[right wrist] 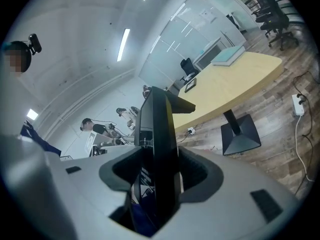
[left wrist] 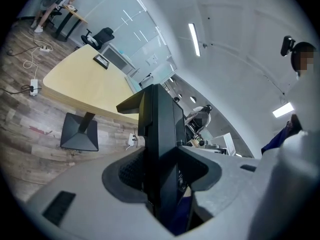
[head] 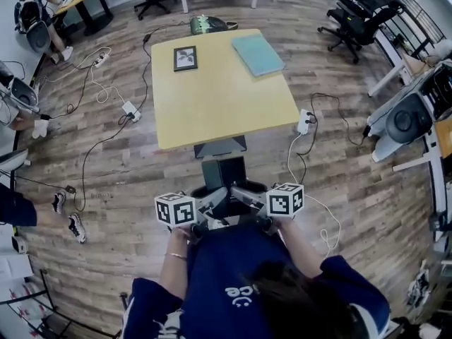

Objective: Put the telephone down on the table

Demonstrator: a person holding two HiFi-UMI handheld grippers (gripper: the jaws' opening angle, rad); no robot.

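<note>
Left tool point(left wrist: 161, 170), right tool point(right wrist: 158, 173) clamp telephone point(left wrist: 161, 124); shirt point(head: 229, 260) reads perhaps "ce".

Matt plastics, pale board and plank floor

The telephone point(left wrist: 159, 134) looks like smooth black plastic with a faint sheen. The left gripper point(left wrist: 162, 173) and right gripper point(right wrist: 159, 176) have grey, matt moulded shells, and their dark inner pads are finely ribbed. At twelve o'clock in the head view the table point(head: 219, 104) has a smooth, matt, pale yellow top, perhaps laminate. Around it the floor point(head: 106, 182) is grey-brown wood-look planking with a dull finish. At six o'clock the person's top point(head: 233, 267) is dark blue cloth.
</note>
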